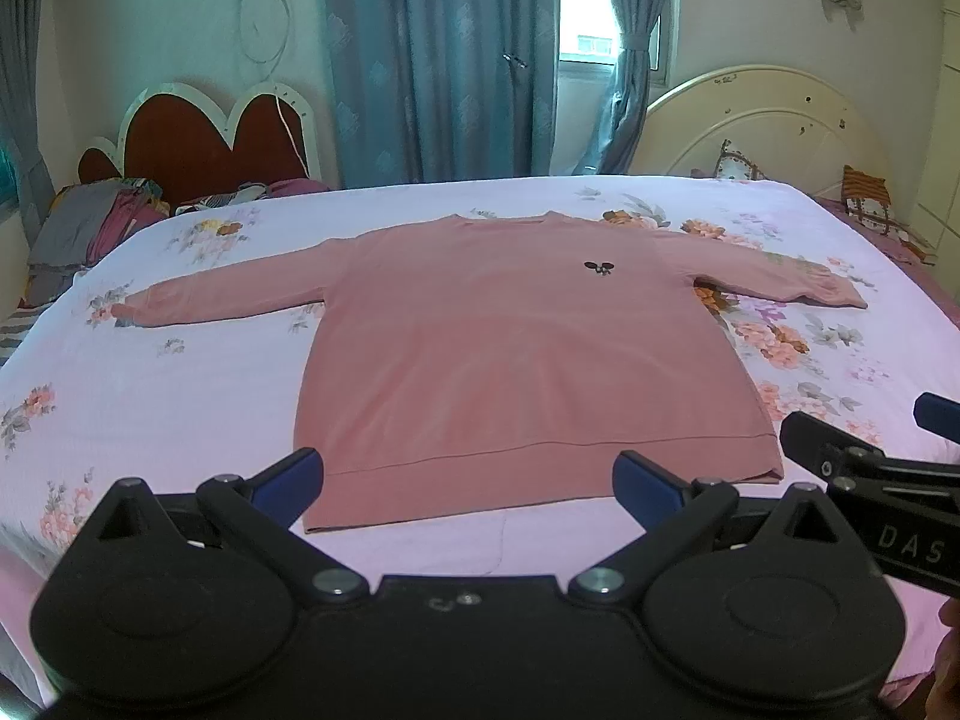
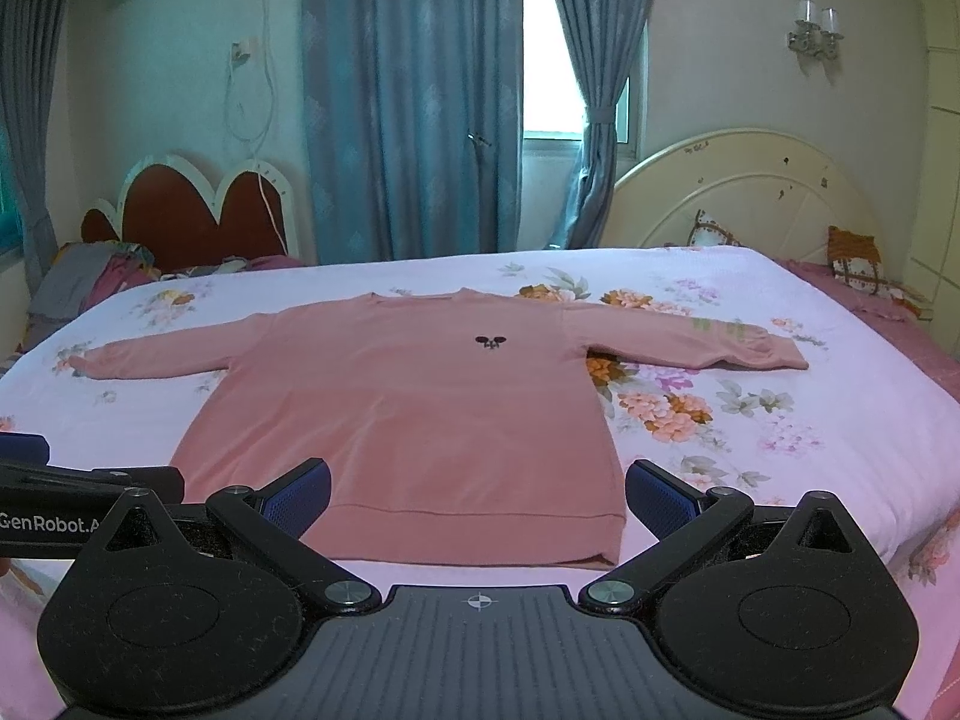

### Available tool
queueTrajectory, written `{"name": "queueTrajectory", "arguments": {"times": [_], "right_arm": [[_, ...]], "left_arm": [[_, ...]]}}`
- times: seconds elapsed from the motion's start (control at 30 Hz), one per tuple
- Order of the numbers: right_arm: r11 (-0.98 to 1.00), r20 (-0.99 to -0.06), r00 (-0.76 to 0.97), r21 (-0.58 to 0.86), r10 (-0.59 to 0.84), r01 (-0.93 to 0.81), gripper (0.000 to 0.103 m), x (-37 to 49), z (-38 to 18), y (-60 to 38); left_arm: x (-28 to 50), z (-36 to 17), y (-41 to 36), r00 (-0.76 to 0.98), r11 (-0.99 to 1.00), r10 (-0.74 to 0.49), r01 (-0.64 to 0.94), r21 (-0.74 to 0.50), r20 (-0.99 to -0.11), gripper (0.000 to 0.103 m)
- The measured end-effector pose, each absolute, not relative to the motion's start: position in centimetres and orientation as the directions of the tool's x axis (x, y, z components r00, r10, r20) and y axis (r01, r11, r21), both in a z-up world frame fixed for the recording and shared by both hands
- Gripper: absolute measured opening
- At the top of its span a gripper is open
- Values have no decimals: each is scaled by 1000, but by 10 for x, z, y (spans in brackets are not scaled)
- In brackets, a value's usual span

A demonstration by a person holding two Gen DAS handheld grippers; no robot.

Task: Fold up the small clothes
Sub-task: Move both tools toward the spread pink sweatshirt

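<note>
Both tongs, left (image 1: 468,480) and right (image 2: 477,489), gape empty above sweater (image 1: 528,360) hem (flat on bed (image 1: 150,408)); folding unstarted, sleeve grasp likely next.

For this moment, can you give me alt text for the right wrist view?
A pink long-sleeved top lies flat, sleeves spread, on a floral bedsheet, its hem nearest the camera. The open right gripper hovers just short of the hem, holding nothing; the left gripper shows at the left edge.
</note>
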State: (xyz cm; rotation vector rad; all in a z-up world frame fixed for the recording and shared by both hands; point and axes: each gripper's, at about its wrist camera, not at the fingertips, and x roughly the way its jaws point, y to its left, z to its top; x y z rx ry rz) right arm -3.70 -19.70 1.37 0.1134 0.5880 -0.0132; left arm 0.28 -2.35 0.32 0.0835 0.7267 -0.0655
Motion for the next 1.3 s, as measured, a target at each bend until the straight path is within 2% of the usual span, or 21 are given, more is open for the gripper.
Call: {"name": "queueTrajectory", "arguments": {"times": [0.8, 1.3], "right_arm": [[990, -582, 813, 108, -9, 88, 103, -2, -5, -212], [983, -604, 795, 114, -48, 146, 103, 77, -25, -222]], "left_arm": [[43, -12, -22, 736, 996, 0, 58, 63, -677, 103], [130, -34, -21, 725, 992, -36, 110, 64, -688, 103]]}}
